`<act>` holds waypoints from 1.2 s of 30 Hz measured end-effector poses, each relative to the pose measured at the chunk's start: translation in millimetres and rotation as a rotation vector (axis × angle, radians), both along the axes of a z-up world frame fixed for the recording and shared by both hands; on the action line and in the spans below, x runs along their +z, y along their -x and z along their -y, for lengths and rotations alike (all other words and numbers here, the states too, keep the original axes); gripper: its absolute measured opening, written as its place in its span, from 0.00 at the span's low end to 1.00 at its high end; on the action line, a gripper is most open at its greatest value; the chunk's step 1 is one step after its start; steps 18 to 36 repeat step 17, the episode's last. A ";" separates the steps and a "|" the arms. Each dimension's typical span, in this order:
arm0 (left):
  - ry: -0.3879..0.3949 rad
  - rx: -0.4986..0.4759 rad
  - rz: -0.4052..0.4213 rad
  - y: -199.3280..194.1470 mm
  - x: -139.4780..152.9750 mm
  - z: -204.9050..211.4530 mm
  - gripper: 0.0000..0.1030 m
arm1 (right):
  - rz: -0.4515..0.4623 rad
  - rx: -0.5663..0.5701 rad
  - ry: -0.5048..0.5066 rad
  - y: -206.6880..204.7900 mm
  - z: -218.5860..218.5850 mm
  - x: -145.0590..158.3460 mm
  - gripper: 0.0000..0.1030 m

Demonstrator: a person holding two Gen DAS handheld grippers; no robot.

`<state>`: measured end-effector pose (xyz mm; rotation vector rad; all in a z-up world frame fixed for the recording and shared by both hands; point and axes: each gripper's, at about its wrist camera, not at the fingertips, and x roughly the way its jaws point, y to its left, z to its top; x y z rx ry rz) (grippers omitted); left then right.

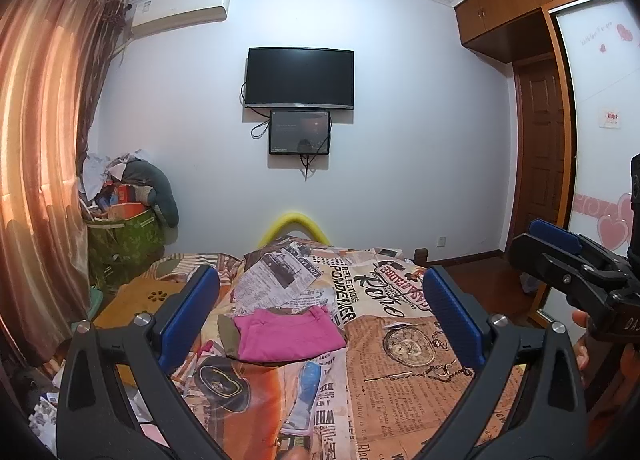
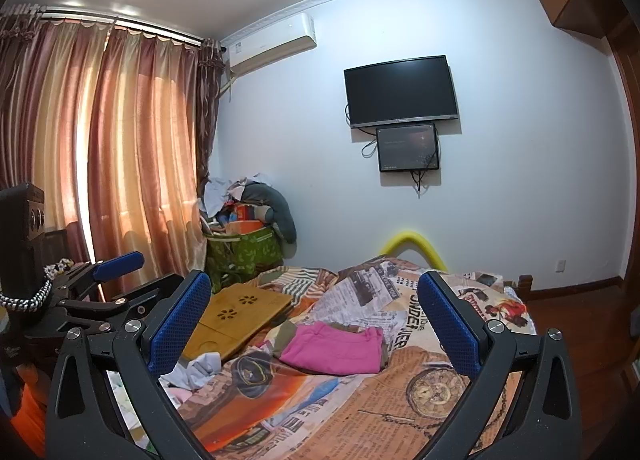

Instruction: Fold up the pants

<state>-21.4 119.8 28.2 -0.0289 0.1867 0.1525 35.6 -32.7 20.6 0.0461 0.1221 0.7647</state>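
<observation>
Already folded into a compact pink rectangle, the pants (image 1: 289, 335) lying flat on the printed bedspread (image 1: 404, 388), near the centre of the bed. Seen from the left wrist at about 12 o'clock from the left gripper (image 1: 320, 312), framed between its two blue pads (image 1: 188, 316), not touched by them. Left jaws spread wide, holding nothing. Seen from the right wrist also between the fingers of the right gripper (image 2: 316, 320), at about 12 o'clock, a little apart from the tips; right jaws spread wide as well, gripping nothing. Under the pink cloth, an edge of olive fabric (image 2: 283, 336) showing at 9 o'clock of the pants. At 10 o'clock from the pants in the right view, a wooden lap tray (image 2: 240, 316) resting on the bed. On the far wall at 12 o'clock, a dark television (image 1: 299, 77) with a smaller screen (image 1: 299, 132) just below. At 9 o'clock, orange curtains (image 2: 132, 163) and a green laundry basket (image 2: 244, 252) piled with things.
</observation>
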 end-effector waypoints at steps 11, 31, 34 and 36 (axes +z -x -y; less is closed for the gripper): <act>0.018 -0.005 -0.008 0.2 -1.5 -5.5 1.00 | -0.005 0.002 0.003 0.0 -2.2 2.0 1.00; 0.019 -0.002 -0.014 -2.1 -2.5 -7.1 1.00 | -0.009 0.006 0.004 0.5 -3.7 2.4 1.00; 0.019 -0.002 -0.014 -2.1 -2.5 -7.1 1.00 | -0.009 0.006 0.004 0.5 -3.7 2.4 1.00; 0.019 -0.002 -0.014 -2.1 -2.5 -7.1 1.00 | -0.009 0.006 0.004 0.5 -3.7 2.4 1.00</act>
